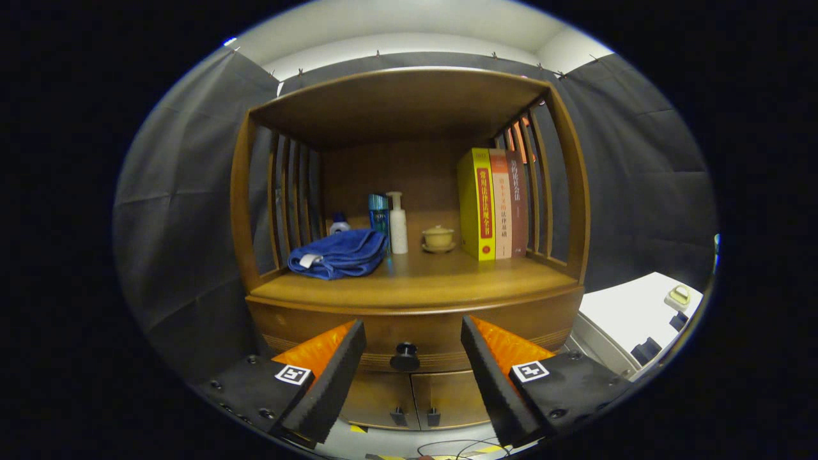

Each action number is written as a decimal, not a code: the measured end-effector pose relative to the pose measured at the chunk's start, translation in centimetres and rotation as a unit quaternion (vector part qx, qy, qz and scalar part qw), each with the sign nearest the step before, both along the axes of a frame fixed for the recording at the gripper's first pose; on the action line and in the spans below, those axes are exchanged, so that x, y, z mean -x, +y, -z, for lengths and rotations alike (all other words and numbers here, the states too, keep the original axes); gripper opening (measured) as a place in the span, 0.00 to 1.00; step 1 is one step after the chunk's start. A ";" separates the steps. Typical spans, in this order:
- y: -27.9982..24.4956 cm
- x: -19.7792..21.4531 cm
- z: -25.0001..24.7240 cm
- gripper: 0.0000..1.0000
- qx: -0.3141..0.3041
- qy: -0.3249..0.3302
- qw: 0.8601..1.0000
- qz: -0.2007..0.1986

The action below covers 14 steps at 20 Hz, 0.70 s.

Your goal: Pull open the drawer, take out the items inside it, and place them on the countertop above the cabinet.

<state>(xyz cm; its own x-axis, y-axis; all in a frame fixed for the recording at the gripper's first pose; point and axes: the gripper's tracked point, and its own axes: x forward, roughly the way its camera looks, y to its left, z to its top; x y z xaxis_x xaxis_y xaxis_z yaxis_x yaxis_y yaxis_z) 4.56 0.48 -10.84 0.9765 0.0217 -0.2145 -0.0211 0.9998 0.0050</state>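
Note:
A wooden cabinet (409, 287) stands straight ahead. Its drawer (319, 329) sits closed under the countertop (415, 281), with a dark round knob (405, 356) at its middle. My gripper (413, 338) is open, and the knob lies just beyond and between the two fingertips, a short way off and untouched. Nothing is held. The drawer's contents are hidden.
On the countertop lie a folded blue towel (337, 253), a blue bottle (379, 214), a white pump bottle (397, 223), a small lidded cup (438, 237) and three upright books (492, 204). Two small doors (415, 399) sit below the drawer. A white table (639, 313) stands at the right.

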 end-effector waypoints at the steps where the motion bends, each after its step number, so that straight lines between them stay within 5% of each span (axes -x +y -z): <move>1: 0.0 -0.4 1.0 0.99 0.003 0.010 1.000 0.000; 14: 0.7 -6.1 9.8 0.94 0.002 0.085 0.996 0.005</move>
